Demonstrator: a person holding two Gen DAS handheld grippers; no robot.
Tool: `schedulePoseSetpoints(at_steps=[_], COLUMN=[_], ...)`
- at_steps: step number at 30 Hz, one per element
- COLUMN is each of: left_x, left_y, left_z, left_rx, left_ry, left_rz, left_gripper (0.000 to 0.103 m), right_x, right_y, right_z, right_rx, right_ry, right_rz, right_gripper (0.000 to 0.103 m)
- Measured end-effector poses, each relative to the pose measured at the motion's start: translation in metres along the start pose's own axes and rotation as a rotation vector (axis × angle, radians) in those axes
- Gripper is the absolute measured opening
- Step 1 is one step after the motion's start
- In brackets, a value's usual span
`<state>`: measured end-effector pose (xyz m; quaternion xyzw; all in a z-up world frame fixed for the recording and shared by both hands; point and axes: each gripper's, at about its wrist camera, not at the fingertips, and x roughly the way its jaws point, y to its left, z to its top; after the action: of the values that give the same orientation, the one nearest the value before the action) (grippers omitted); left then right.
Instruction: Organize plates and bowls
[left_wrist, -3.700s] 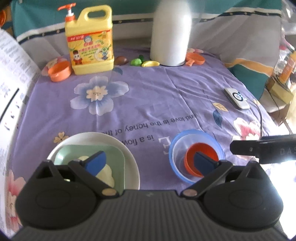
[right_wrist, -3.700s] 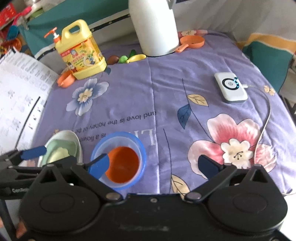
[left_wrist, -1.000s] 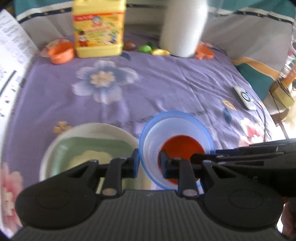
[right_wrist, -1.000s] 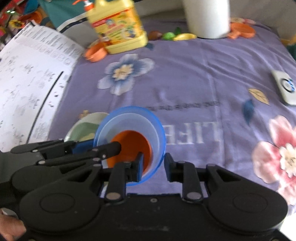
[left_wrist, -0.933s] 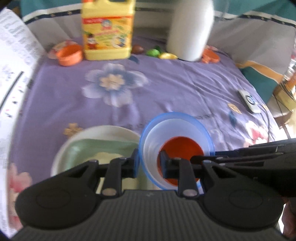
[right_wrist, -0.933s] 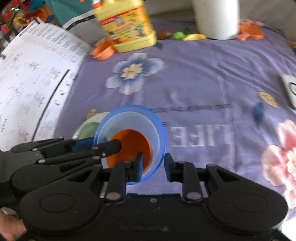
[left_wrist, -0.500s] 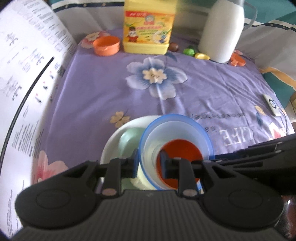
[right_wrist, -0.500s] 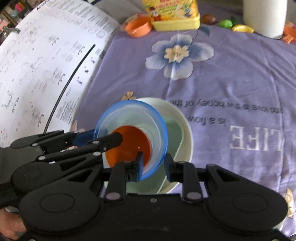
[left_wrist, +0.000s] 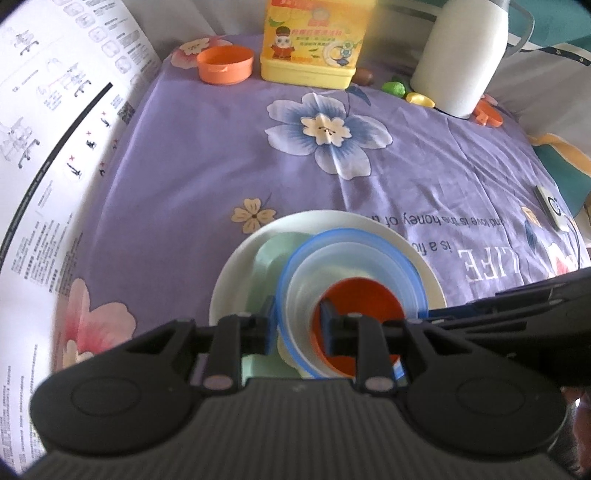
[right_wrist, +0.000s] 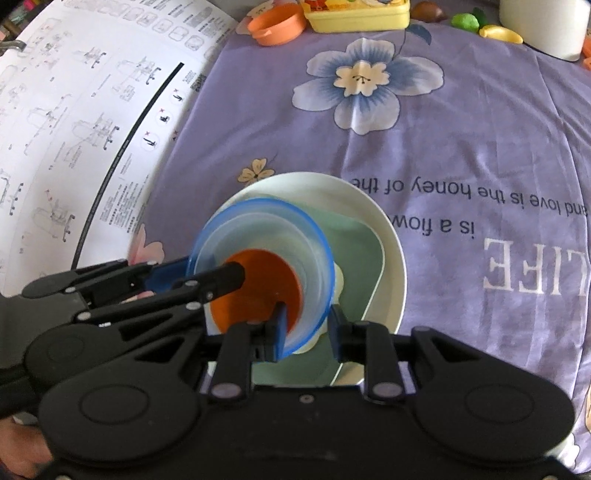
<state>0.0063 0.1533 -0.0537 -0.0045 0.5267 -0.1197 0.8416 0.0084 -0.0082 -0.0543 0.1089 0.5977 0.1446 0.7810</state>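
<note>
Both the left gripper (left_wrist: 297, 326) and right gripper (right_wrist: 306, 334) pinch opposite rim walls of the blue-rimmed translucent bowl (left_wrist: 354, 258), over the green dish (right_wrist: 364, 254) on the white plate (right_wrist: 391, 236); likely light, slippery plastic, best held at the rim.

Bright, soft daylight fills both views, strongest at the right edge. The white paper (right_wrist: 74, 122) on the left is nearly blown out, and the jug (left_wrist: 461, 55) glares. Shadows under the plate (right_wrist: 391, 236) are faint. Fisheye bending curves the edges, corners go dark, and the far items look slightly soft.
</note>
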Motion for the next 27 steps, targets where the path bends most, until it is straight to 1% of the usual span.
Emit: schedulePoseSetpoints(at_steps=[10,12,14,15,16,17,18,19,20,21,22,24,25,27], left_x=[0.004,0.003,0.000,-0.002,-0.004,-0.006,-0.009,-0.012,-0.016,-0.021,-0.026,-0.038,-0.042,-0.051], left_y=[0.002,0.002,0.002,0.002,0.004,0.005,0.006,0.008,0.009,0.011,0.014,0.016,0.016,0.015], left_z=[-0.003,-0.004,-0.006,-0.008,-0.009,-0.010,-0.012,-0.013,-0.015,-0.018,-0.021,-0.027,-0.030,-0.036], left_rx=[-0.004,0.004,0.015,0.020,0.023,0.025,0.026,0.026,0.026,0.027,0.031,0.043,0.052,0.072], left_ry=[-0.016,-0.030,-0.052,-0.065,-0.075,-0.083,-0.094,-0.104,-0.114,-0.130,-0.149,-0.189,-0.199,-0.217], left_rz=[-0.009,-0.004,0.013,0.026,0.034,0.041,0.051,0.060,0.070,0.080,0.079,0.080,0.077,0.071], left_gripper=[0.029,0.033,0.048,0.053,0.060,0.066,0.069,0.077,0.087,0.093,0.102,0.103,0.103,0.103], right_x=[-0.001,-0.002,-0.005,-0.008,-0.011,-0.014,-0.018,-0.021,-0.026,-0.031,-0.037,-0.048,-0.053,-0.060], right_y=[0.000,0.000,0.001,0.001,0.001,0.000,0.000,-0.002,-0.002,-0.002,-0.002,-0.001,0.000,0.000], right_z=[-0.001,-0.002,-0.003,-0.004,-0.004,-0.006,-0.007,-0.008,-0.010,-0.013,-0.016,-0.024,-0.028,-0.036], right_rx=[-0.022,-0.026,-0.036,-0.044,-0.048,-0.050,-0.052,-0.057,-0.067,-0.081,-0.097,-0.138,-0.158,-0.188], right_ry=[-0.022,-0.029,-0.046,-0.059,-0.068,-0.079,-0.092,-0.104,-0.119,-0.141,-0.165,-0.210,-0.225,-0.242], right_rz=[-0.013,-0.020,-0.034,-0.044,-0.048,-0.051,-0.055,-0.061,-0.070,-0.081,-0.092,-0.110,-0.122,-0.144], right_gripper=[0.025,0.025,0.026,0.027,0.030,0.033,0.042,0.056,0.063,0.079,0.092,0.101,0.103,0.103])
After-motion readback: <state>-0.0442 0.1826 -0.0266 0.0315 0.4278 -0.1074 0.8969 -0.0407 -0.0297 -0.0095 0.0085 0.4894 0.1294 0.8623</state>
